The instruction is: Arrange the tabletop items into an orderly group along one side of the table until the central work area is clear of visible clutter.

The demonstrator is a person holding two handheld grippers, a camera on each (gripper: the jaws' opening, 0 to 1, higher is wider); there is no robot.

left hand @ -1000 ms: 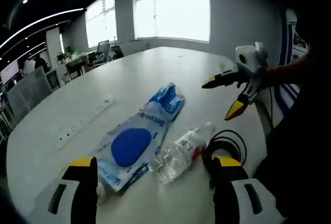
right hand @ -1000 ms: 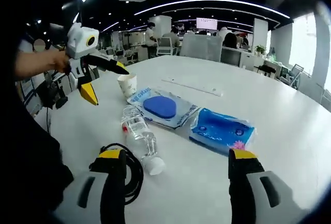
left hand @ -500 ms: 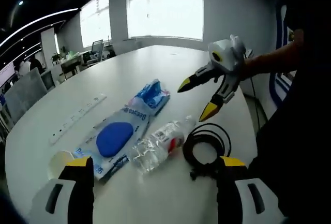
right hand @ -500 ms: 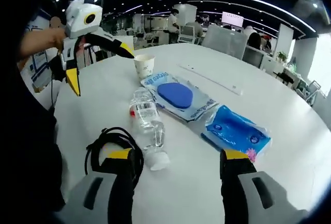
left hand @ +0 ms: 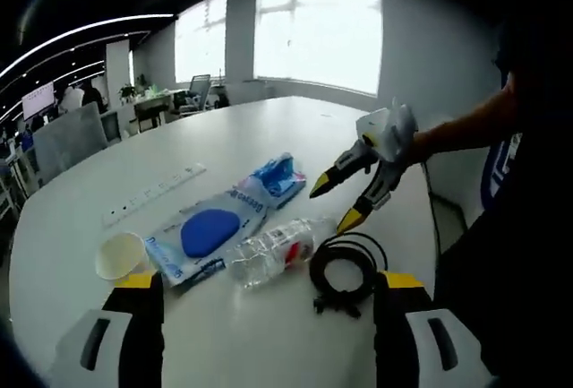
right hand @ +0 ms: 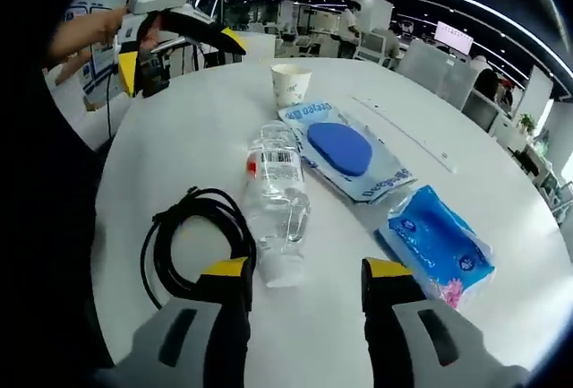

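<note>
On the white table (left hand: 269,124) lie a paper cup (left hand: 119,254), a clear packet with a blue pad (left hand: 210,229), a blue packet (left hand: 277,177), a clear plastic bottle (left hand: 269,254) and a coiled black cable (left hand: 347,267). My left gripper (left hand: 266,285) is open and empty, short of the bottle. My right gripper (left hand: 331,207) hangs open just above the cable. In the right gripper view, the right gripper (right hand: 306,271) stands open over the bottle's (right hand: 279,204) capped end, with the cable (right hand: 192,245) to its left. The left gripper (right hand: 182,56) is open near the cup (right hand: 292,83).
A white power strip (left hand: 152,195) lies beyond the packets, also visible as a long strip (right hand: 407,133). The blue packet (right hand: 439,240) sits right of the padded packet (right hand: 345,150). The table edge runs close to the person's body. Office desks and chairs stand behind.
The right gripper has come down and closer to the bottle and cable. The left view has drawn back, so the cup now shows. The items on the table lie as before.
</note>
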